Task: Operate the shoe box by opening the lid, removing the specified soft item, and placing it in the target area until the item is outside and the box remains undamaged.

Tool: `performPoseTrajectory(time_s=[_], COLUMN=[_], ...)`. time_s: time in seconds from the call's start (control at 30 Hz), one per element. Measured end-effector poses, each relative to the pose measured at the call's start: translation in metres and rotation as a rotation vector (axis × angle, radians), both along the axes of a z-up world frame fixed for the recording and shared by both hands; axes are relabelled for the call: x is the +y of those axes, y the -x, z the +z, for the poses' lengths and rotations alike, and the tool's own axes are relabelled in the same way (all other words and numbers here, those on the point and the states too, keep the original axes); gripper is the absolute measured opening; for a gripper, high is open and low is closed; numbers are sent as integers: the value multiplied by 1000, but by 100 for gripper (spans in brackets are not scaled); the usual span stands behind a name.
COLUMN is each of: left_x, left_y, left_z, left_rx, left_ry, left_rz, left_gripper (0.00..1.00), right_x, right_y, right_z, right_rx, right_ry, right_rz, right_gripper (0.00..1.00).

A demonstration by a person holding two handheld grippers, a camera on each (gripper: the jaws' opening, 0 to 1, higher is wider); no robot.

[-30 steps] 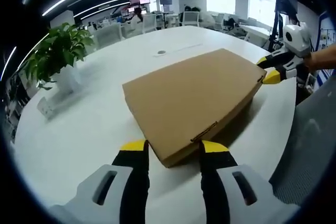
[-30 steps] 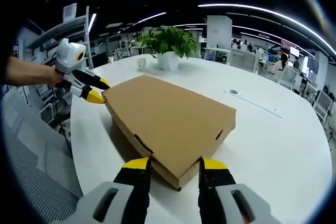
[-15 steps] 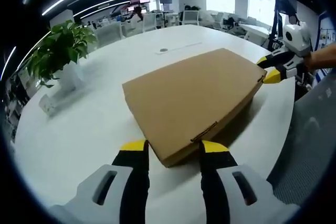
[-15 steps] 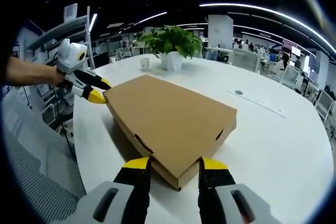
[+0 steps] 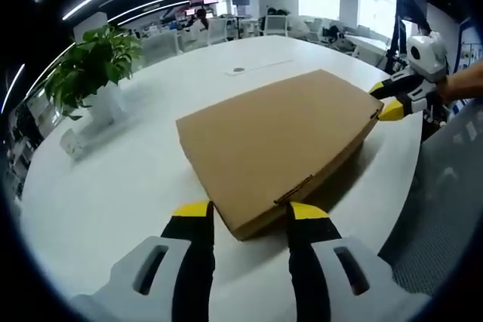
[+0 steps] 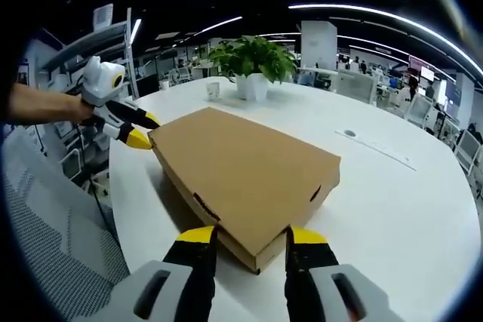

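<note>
On the white surface point(image 5: 113, 179) lies the shoe box point(image 5: 279, 137), lid shut. Left gripper point(image 5: 249, 213) and right gripper point(image 6: 245, 235) straddle opposite corners, jaws spread, gripping nothing. Potted plant point(image 6: 253, 62) well apart. Step: opening, not begun. Next likely needs both grippers lifting the lid edge gently.

Box point(image 5: 279, 141) on table point(image 5: 113, 186), plant point(image 5: 90, 65) behind
</note>
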State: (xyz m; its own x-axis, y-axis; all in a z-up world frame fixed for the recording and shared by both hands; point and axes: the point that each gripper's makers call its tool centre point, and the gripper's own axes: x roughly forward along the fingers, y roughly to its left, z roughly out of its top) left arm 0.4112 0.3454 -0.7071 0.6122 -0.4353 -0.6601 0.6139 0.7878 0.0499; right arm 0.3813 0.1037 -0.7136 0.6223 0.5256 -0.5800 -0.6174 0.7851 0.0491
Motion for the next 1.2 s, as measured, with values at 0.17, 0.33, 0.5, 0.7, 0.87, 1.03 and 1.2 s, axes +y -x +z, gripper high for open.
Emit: performPoseTrajectory(time_s=[0.17, 0.33, 0.5, 0.7, 0.87, 1.03, 1.2], left_x=[-1, -2, -2, -2, -1, 0, 0], left_y=[4, 5, 4, 5, 4, 3, 3], left_z=[2, 3, 4, 6, 7, 10, 14], left_rx=[2, 2, 6, 5, 11, 15, 26], left_ry=[-1, -1, -4, -3, -2, 11, 30], left_rz=[1, 2, 4, 8, 7, 4, 6], left_gripper=[36, 36, 36, 37, 37, 38, 39], right_x=[1, 1, 1, 1, 1, 1, 2], right_y=[1, 0, 0, 0, 0, 1, 0], right_z=[0, 0, 1, 2, 5, 10, 13], right_rx=[0, -2, 2, 2, 0, 1, 10], right_ry=[2, 5, 6, 4, 0, -14, -21], right_rz=[2, -4, -4, 1, 2, 3, -4], right_gripper=[31, 32, 32, 33, 33, 33, 33])
